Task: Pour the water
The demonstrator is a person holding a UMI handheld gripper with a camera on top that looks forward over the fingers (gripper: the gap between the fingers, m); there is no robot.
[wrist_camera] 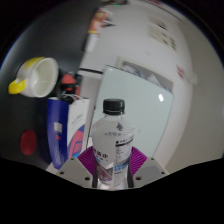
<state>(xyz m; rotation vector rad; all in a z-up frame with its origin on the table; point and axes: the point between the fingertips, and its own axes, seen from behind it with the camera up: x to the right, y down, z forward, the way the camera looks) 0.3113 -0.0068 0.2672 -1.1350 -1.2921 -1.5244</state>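
While the scene tilts steeply in the gripper view, a clear plastic water bottle [112,140] with a white cap and a dark printed label stands at the lower centre of the frame, clamped between the two purple pads [90,158] of the hand-held gripper [113,172]. Both fingers press against the bottle's sides, one pad showing at its left flank and the other at its right, so the hand-held gripper is closed on the bottle. Behind the bottle, a pale grey-green counter [150,100] slants across the right half of the frame, its far edge running toward the upper right. At the left of the frame, just beside the bottle, stand a blue container [57,130] and a white packet with red and blue print [76,125]. Above them, at the upper left, a white cup-like vessel [38,76] with a yellow spout or handle at its side lies tipped, its opening turned toward the viewer. A small red object [27,144] shows at the far left, too small to identify. Light walls fill the upper part of the frame.
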